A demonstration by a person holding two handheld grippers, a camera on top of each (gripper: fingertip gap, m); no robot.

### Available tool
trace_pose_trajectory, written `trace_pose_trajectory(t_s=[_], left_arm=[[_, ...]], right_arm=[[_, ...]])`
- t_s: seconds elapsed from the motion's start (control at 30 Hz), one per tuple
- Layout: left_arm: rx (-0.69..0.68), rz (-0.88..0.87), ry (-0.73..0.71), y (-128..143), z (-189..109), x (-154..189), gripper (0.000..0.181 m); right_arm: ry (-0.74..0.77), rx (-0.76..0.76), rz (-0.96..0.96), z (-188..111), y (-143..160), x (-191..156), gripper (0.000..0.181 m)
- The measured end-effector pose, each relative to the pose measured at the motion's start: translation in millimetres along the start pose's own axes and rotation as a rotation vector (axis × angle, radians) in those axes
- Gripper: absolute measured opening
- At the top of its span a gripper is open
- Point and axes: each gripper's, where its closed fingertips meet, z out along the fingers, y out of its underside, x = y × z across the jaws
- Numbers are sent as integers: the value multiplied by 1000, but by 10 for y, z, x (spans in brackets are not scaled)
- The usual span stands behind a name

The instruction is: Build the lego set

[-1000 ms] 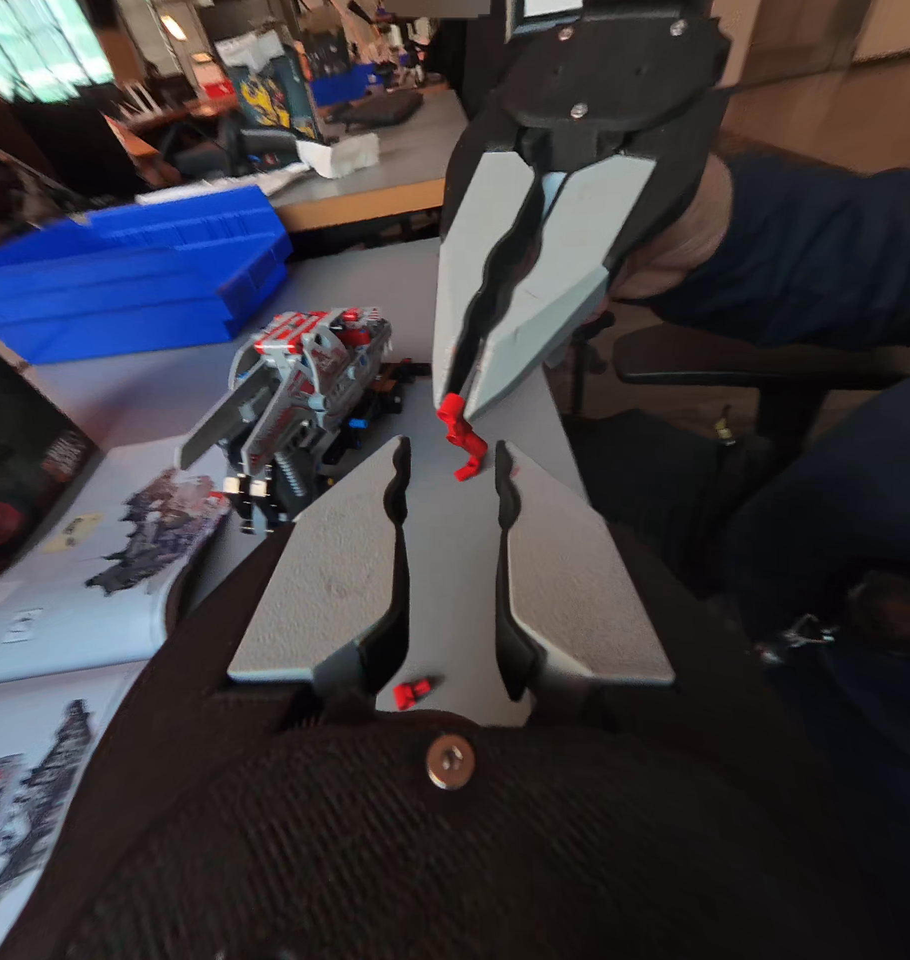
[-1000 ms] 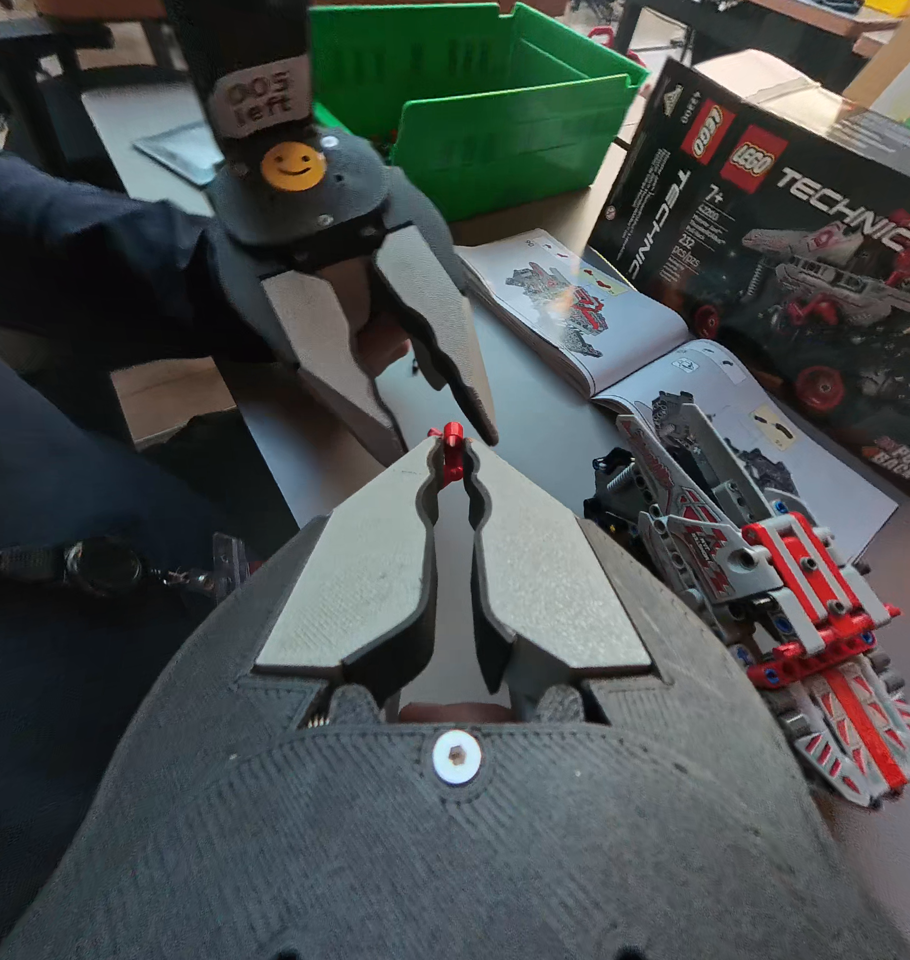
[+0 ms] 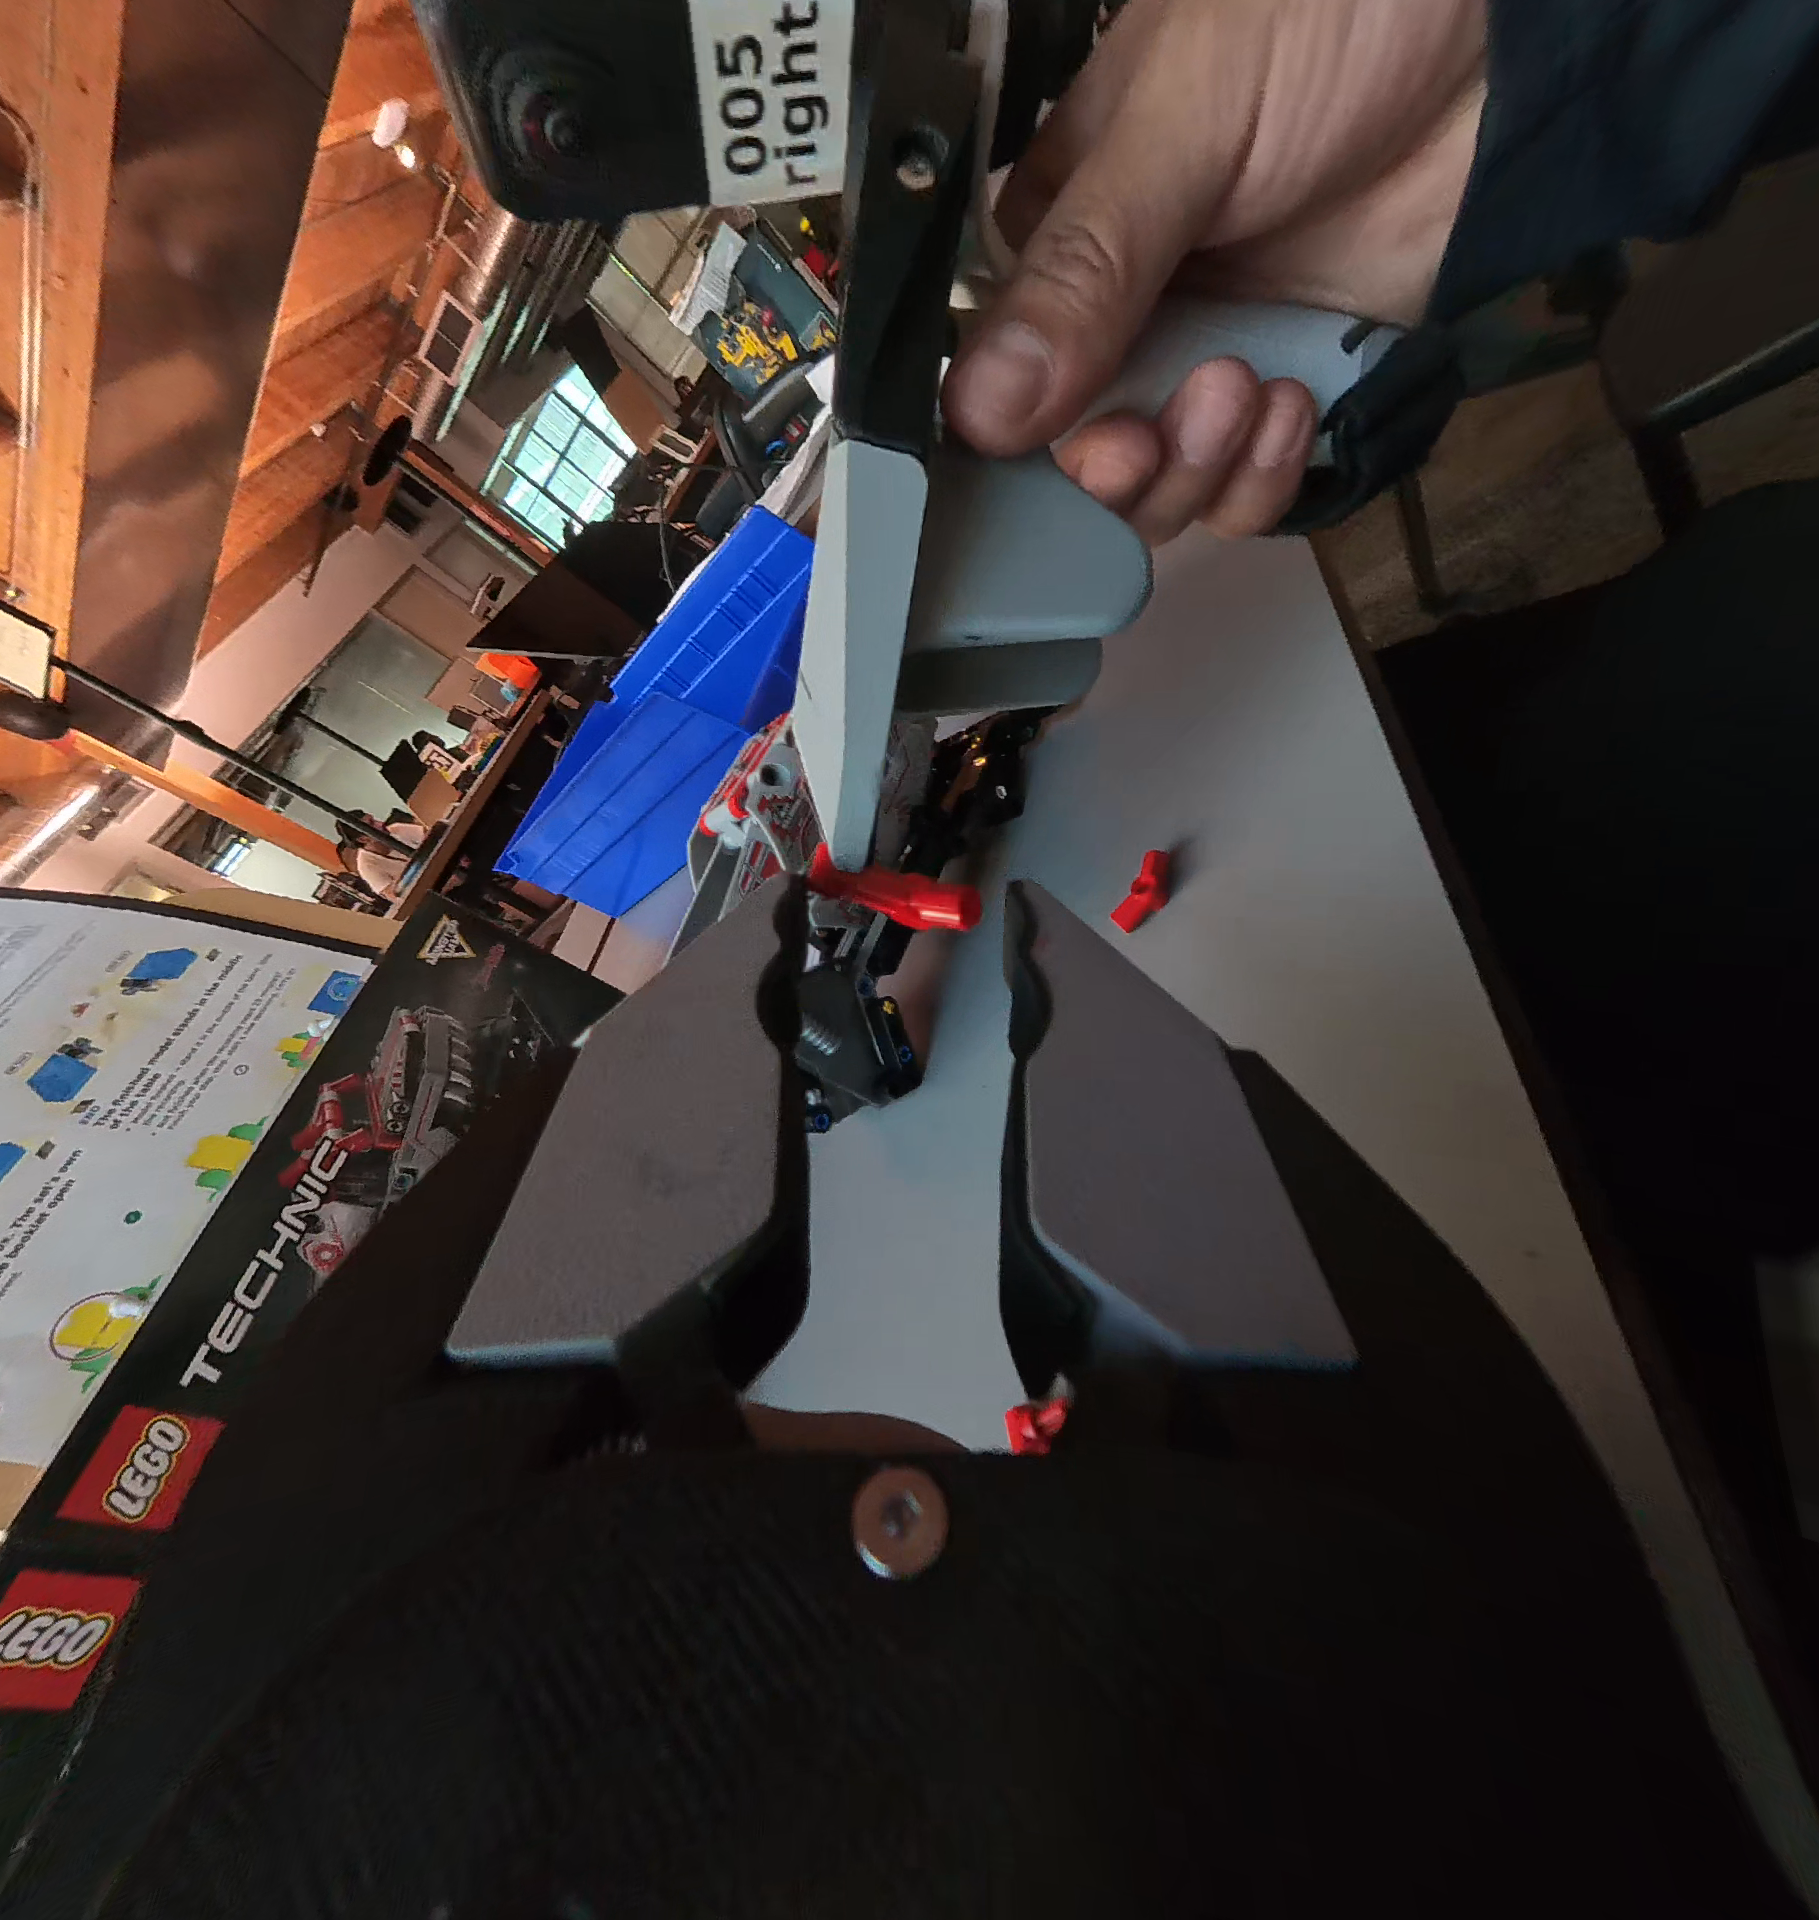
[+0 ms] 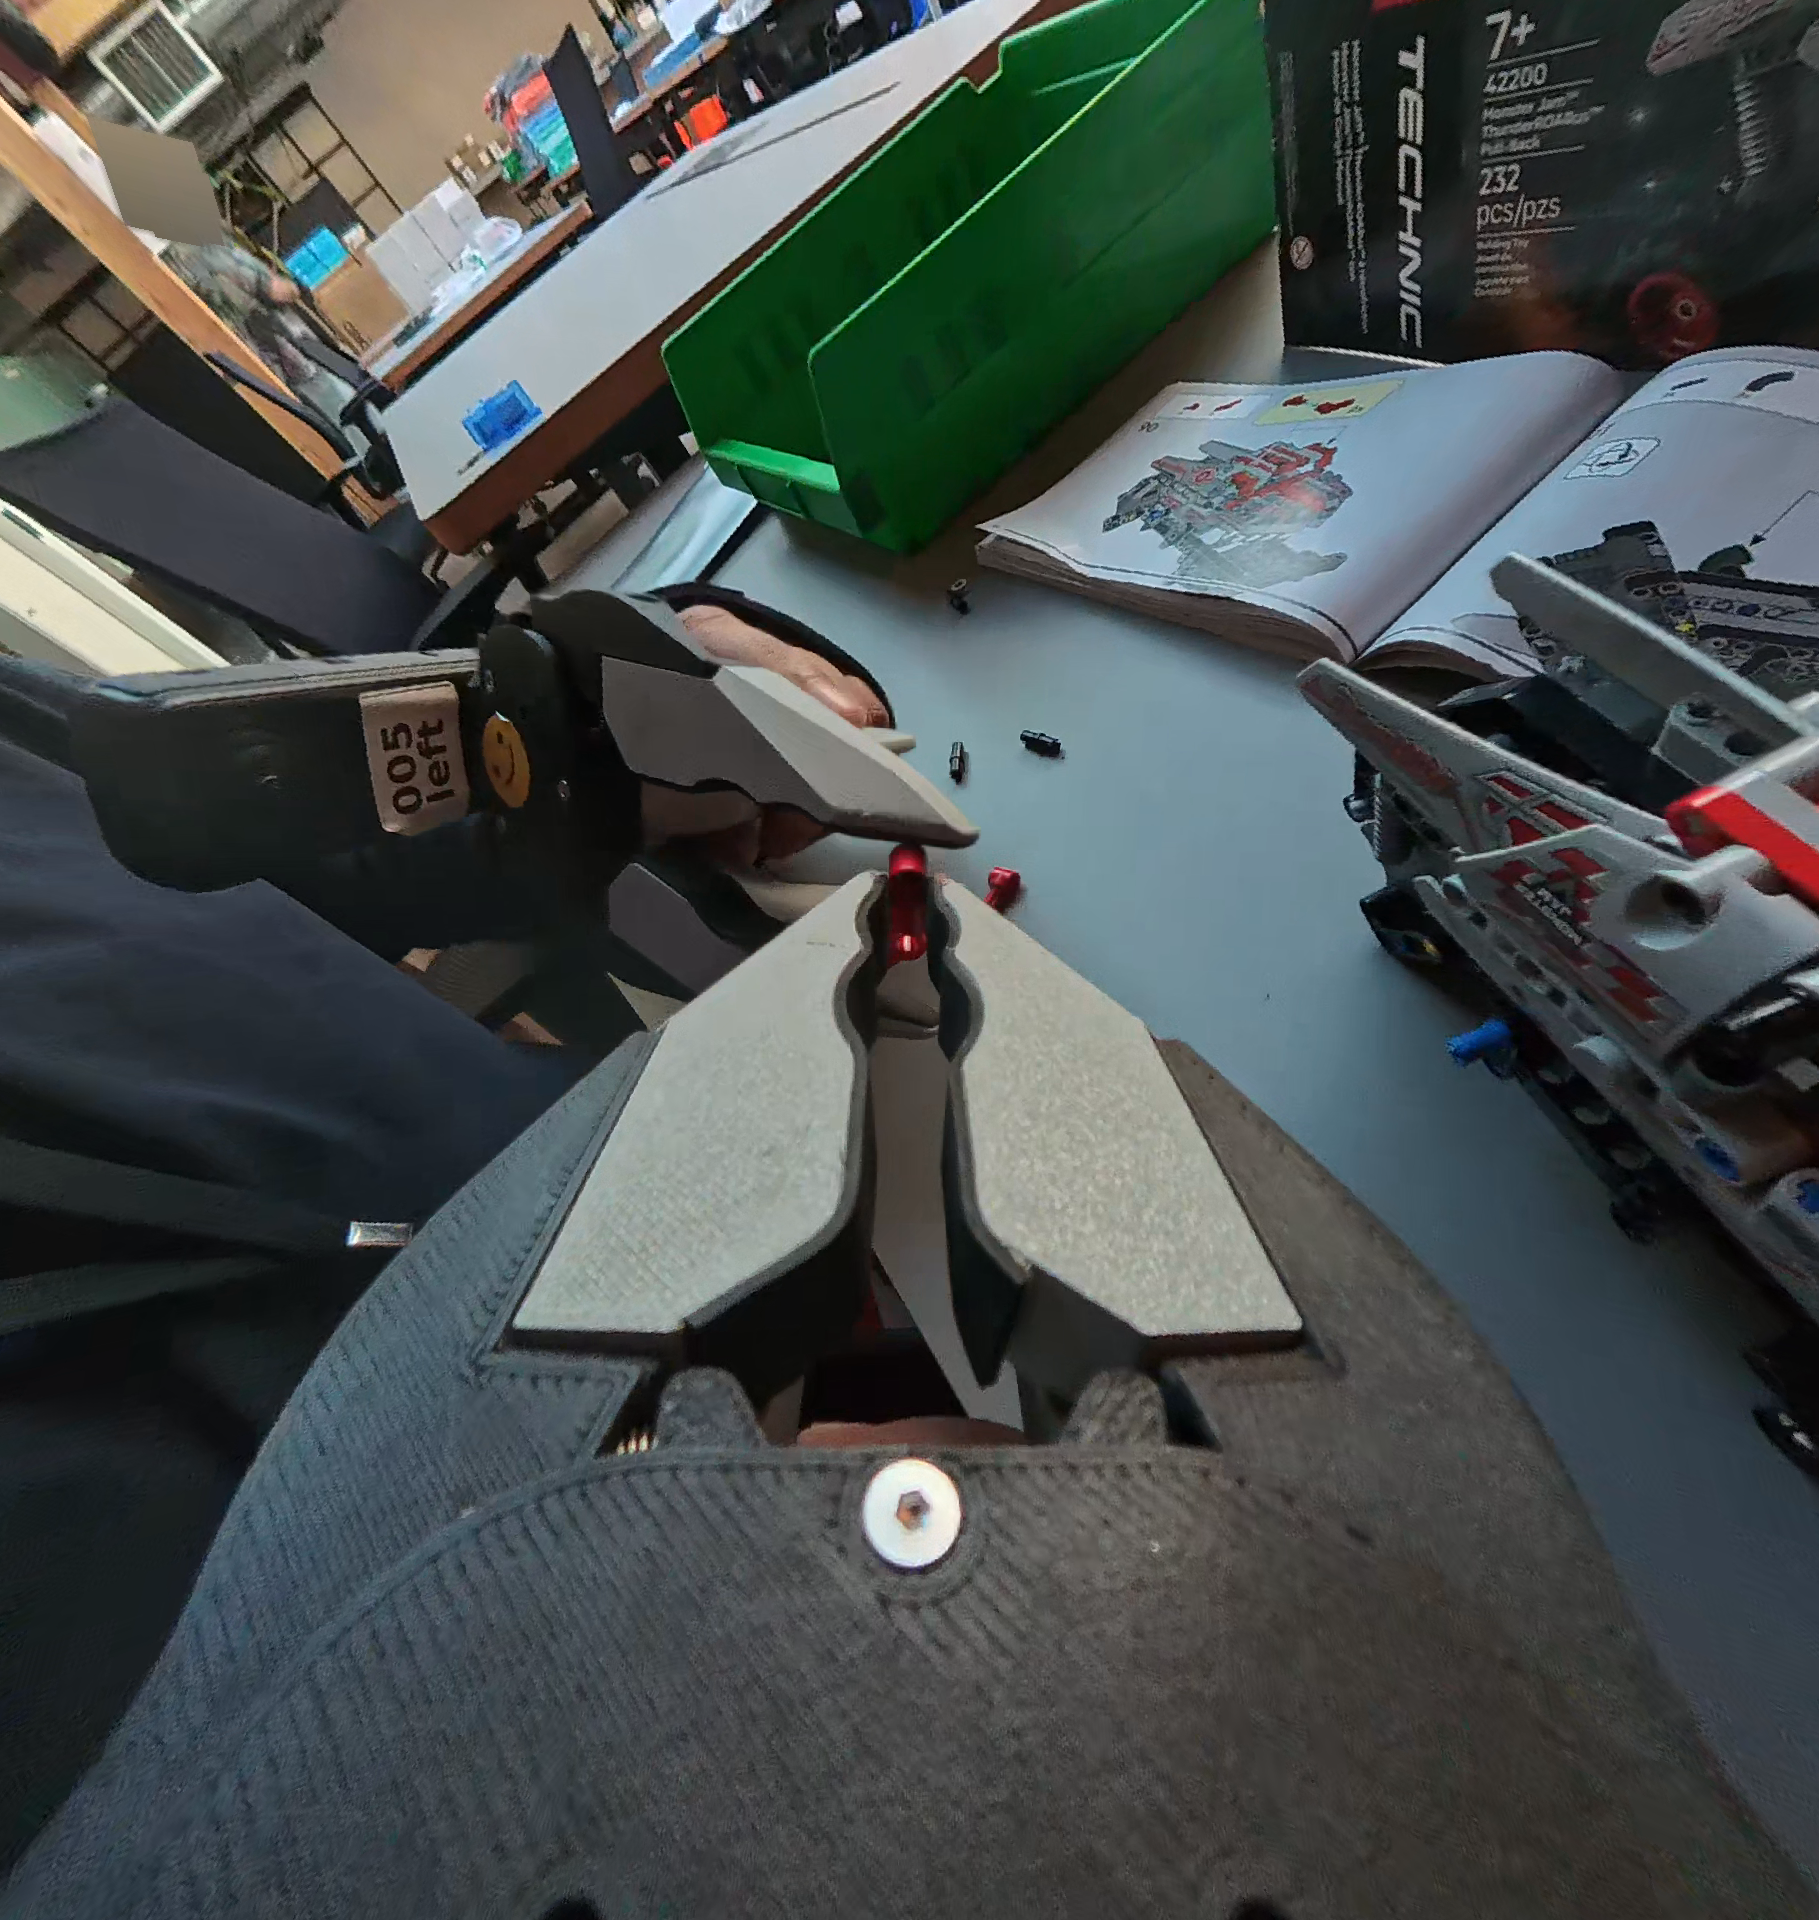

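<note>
Pinching a small red plastic Lego connector piece (image 4: 906, 902) at its very fingertips, the right gripper (image 4: 907, 914) has its grey jaws nearly together on the part, which stands upright between them above the grey tabletop (image 4: 1175, 935). Just beyond, the left gripper (image 4: 863, 821), turned on its side, has one grey finger (image 4: 832, 769) ending directly over the top of the red piece; whether they touch cannot be told. Seen from the left wrist, that gripper's (image 3: 900, 925) jaws are spread wide and empty, with the red piece (image 3: 900, 896) lying crosswise just ahead of its tips. A second small red piece (image 4: 1000, 888) lies on the table just right of the held one, and a third (image 3: 1035, 1421) shows near the base of the left gripper's fingers. To the right stands the partly built grey, red and black Lego truck model (image 4: 1611, 914). Farther back lie small black pins (image 4: 1040, 742), an open instruction booklet (image 4: 1352, 499), a green plastic bin (image 4: 946, 312) and the dark Lego set box (image 4: 1570, 166).
</note>
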Motion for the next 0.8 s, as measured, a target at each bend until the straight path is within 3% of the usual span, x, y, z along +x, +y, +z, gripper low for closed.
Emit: trace_pose_trajectory(t_s=[0.37,0.5,0.8], left_arm=[[-75,76,-52,81,39,-27,31],[-75,72,-121,70,27,-137,31],[-60,86,-125,34,56,-102,31]], right_arm=[[70,22,-17,49,7,59,4],[57,66,4,33,-28,64,4],[86,58,-51,61,-33,72,4]])
